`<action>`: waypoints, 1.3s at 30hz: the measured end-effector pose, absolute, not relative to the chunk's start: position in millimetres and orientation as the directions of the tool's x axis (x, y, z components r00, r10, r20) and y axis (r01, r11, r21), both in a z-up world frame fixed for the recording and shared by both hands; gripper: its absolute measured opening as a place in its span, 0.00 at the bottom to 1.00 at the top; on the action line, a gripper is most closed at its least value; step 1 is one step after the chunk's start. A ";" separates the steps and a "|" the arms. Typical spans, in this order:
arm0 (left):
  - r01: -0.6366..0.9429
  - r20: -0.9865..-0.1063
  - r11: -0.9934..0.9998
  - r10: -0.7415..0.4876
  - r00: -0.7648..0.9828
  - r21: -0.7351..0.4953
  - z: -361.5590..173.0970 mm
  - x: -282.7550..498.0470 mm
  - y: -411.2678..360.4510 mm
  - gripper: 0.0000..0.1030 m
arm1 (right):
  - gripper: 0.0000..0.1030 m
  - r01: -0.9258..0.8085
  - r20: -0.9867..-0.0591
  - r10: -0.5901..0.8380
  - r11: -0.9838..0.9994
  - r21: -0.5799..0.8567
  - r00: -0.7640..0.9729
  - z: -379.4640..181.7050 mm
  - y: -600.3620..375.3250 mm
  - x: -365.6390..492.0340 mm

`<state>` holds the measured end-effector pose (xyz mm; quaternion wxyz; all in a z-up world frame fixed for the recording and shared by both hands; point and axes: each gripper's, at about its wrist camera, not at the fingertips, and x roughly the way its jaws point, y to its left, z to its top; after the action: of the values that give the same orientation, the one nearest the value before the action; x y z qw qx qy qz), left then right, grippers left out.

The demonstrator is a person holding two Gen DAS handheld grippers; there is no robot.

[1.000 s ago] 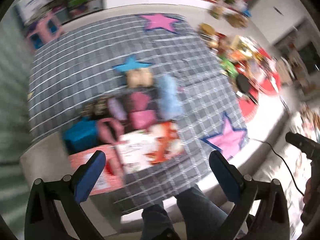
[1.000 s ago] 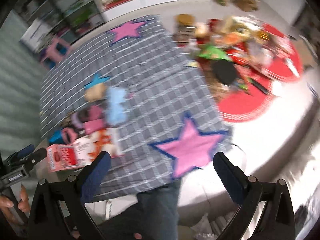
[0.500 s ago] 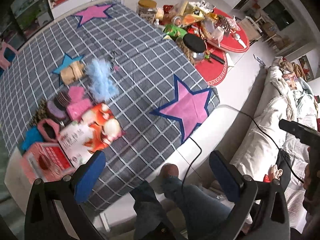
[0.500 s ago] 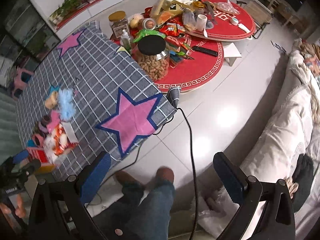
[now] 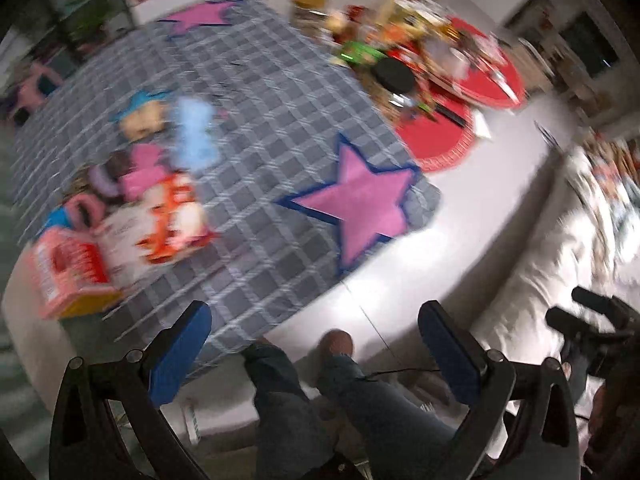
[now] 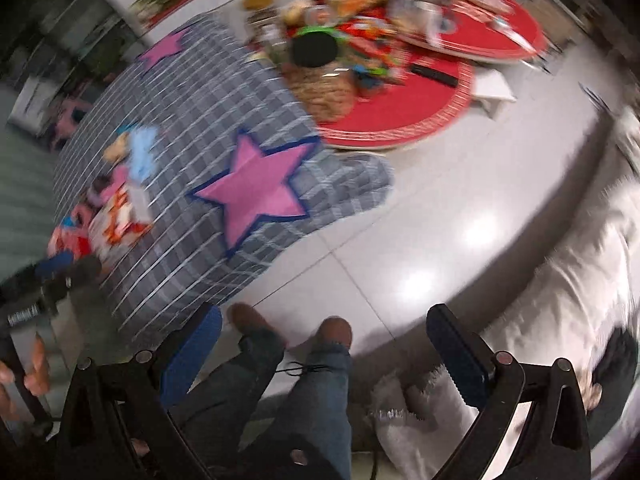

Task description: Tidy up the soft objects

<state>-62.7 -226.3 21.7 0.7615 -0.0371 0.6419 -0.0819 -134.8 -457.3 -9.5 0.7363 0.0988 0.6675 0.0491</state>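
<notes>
On the far left of the grey checked rug sits the pile of soft things, beside a pink box. The fluffy blue one looks light and squishy; I think pinching its middle would work best. Both views are blurry, so no words can be read. The left gripper and right gripper are wide apart, holding nothing, high above the floor.

A grey checked rug bore pink, blue-edged stars; round mats were red.
</notes>
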 end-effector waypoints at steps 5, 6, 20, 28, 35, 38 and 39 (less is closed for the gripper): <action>-0.111 -0.979 0.991 -0.053 0.199 -0.077 35.9 -52.2 -132.6 1.00 | 1.00 -0.131 -0.947 0.303 0.948 0.289 0.108 -2.2 -362.4 -89.3; -0.135 -0.978 0.988 -0.043 0.205 -0.072 37.8 -48.9 -117.4 1.00 | 1.00 -0.165 -0.940 0.324 0.938 0.304 0.109 0.9 -337.8 -76.0; -0.351 -0.985 0.927 -0.081 0.153 -0.131 -7.9 71.4 23.0 1.00 | 1.00 -0.287 -0.960 0.267 0.929 0.234 0.080 -67.4 -157.7 65.7; -0.472 -0.997 0.880 -0.040 0.059 -0.063 -52.4 105.5 42.5 1.00 | 1.00 -0.307 -0.987 0.159 0.939 0.155 -0.012 -159.4 -126.2 128.7; -0.513 -1.000 0.858 -0.025 0.004 -0.023 -94.1 145.3 43.2 1.00 | 1.00 -0.378 -0.995 0.095 0.920 0.105 -0.044 -222.0 -91.7 150.6; -0.508 -0.999 0.861 -0.039 -0.011 -0.028 -116.3 165.9 32.0 1.00 | 0.95 -0.438 -0.996 0.086 0.896 0.076 0.003 -225.9 -91.2 148.8; -0.506 -0.999 0.862 -0.050 -0.009 -0.038 -120.7 171.4 29.7 1.00 | 0.85 -0.463 -0.995 0.095 0.883 0.072 0.026 -222.6 -93.6 147.7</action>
<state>171.4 29.7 -120.7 0.6744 -0.2013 0.6900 0.1691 147.7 -93.6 -222.6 0.7027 -0.1376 0.6692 0.1985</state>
